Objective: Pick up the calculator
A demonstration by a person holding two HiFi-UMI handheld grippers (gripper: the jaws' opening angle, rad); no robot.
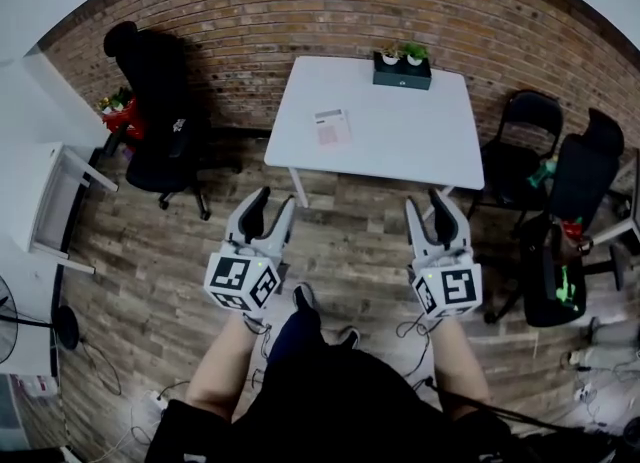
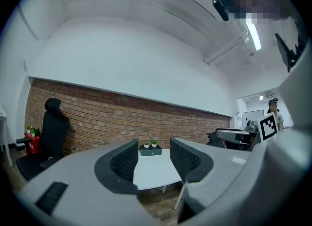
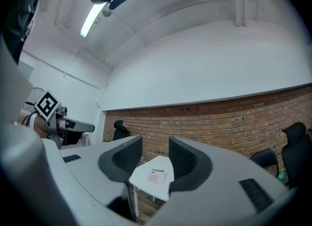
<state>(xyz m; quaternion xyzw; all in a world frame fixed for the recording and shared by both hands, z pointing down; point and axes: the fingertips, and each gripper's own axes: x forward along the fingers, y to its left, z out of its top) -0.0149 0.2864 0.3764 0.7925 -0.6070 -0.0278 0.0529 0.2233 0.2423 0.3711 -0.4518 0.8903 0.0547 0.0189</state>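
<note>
A pink and white calculator [image 1: 331, 127] lies flat on the left part of a white table [image 1: 400, 141] by the brick wall; the right gripper view shows the calculator [image 3: 157, 176] small and far off between the jaws. My left gripper [image 1: 273, 205] is held level over the wooden floor, well short of the table's near edge, open and empty. To its right, my right gripper [image 1: 428, 204] also stands open with nothing in it. In the left gripper view the left gripper [image 2: 153, 160] frames the table [image 2: 156, 171]; the right gripper [image 3: 155, 157] frames the table [image 3: 144, 178] too.
A dark planter box [image 1: 402, 69] with two small plants stands at the table's far edge. A black office chair [image 1: 160, 121] sits left of the table, more black chairs [image 1: 560, 221] at the right. A white desk [image 1: 40, 201] is at the far left, cables [image 1: 130, 401] on the floor.
</note>
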